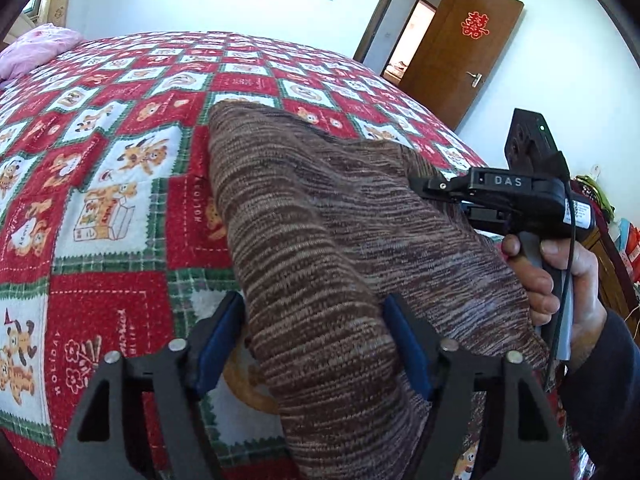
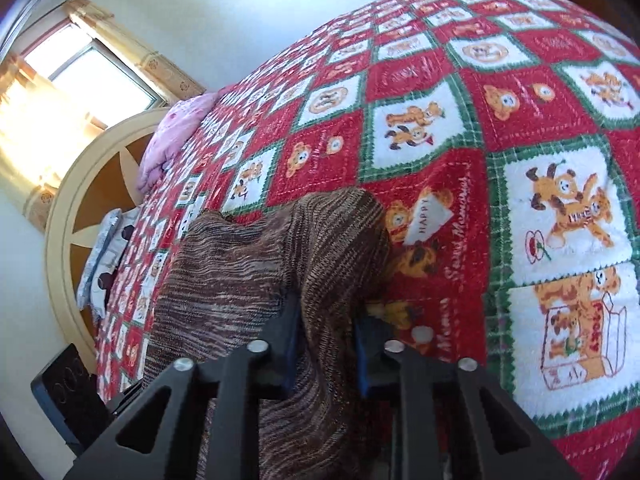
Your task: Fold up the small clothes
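A brown striped knit garment (image 1: 312, 216) lies humped on the red, white and green bear-pattern quilt (image 1: 120, 160). Its near end runs between the blue pads of my left gripper (image 1: 316, 320). The right pad is against the cloth, while the left pad stands beside the cloth's edge with quilt showing in the gap. From the right, my right gripper (image 1: 420, 188) bites the garment's far edge, and a person's hand (image 1: 560, 280) holds its handle. In the right wrist view the right gripper (image 2: 328, 332) is shut on a raised fold of the garment (image 2: 328, 240).
A pink pillow (image 1: 36, 48) lies at the bed's far left. An open wooden door (image 1: 460, 56) stands beyond the bed's far right corner. The round headboard (image 2: 80, 208) and a bright window (image 2: 80, 64) are on the left in the right wrist view.
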